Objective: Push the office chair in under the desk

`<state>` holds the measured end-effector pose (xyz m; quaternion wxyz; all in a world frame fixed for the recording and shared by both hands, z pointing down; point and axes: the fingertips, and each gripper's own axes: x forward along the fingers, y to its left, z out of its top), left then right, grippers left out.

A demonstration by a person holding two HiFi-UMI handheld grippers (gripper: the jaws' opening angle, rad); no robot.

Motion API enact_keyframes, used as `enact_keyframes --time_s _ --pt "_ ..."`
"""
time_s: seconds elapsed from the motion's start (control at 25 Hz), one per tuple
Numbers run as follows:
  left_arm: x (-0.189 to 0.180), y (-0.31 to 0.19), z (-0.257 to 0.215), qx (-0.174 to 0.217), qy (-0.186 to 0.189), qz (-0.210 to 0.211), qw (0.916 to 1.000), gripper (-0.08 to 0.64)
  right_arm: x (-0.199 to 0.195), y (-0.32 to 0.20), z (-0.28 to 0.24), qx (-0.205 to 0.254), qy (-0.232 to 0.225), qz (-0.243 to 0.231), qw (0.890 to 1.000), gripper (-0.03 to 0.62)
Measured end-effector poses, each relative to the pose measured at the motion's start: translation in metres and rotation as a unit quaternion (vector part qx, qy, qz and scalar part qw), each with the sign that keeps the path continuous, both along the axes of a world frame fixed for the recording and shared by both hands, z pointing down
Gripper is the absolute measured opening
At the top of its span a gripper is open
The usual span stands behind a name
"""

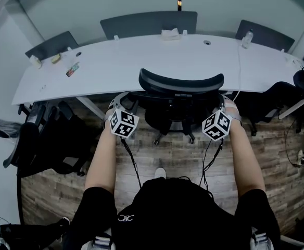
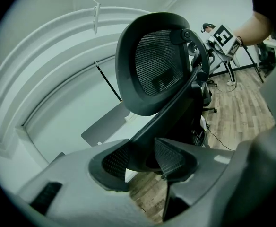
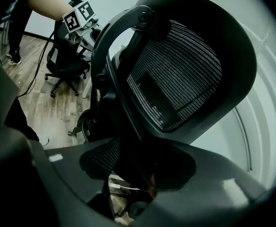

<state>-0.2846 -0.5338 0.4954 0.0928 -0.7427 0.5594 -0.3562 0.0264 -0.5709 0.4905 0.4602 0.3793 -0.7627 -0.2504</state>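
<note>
A black mesh office chair [image 1: 180, 82] stands in front of me, its headrest at the near edge of the long white desk [image 1: 141, 61] and its seat partly beneath the top. My left gripper [image 1: 123, 108] holds the left side of the chair's back; my right gripper [image 1: 218, 108] holds the right side. In the left gripper view the pads [image 2: 168, 157] close on the black back frame bar [image 2: 176, 103] below the mesh headrest [image 2: 159, 67]. The right gripper [image 3: 138, 162] clamps the frame [image 3: 124, 112] the same way, though its far pad is in shadow.
Three grey chairs [image 1: 148, 24] line the desk's far side. Black chairs stand at my left [image 1: 48, 145] and right [image 1: 277, 100]. A tissue pack [image 1: 170, 34], a bottle [image 1: 247, 38] and small items [image 1: 71, 69] lie on the desk. Cables [image 1: 298, 155] trail over the wooden floor.
</note>
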Motion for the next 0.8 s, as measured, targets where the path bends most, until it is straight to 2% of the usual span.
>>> enact_keyframes --time_s 0.52,0.8 --pt "-0.015 -0.034 0.000 0.002 0.000 -0.006 1.0000 0.153 -0.013 -0.039 0.001 -0.009 0.000 0.014 1.000 0.236" --pt "-0.027 -0.057 -0.004 0.015 0.019 -0.016 0.9996 0.140 -0.024 -0.065 0.000 0.000 -0.014 0.016 1.000 0.242"
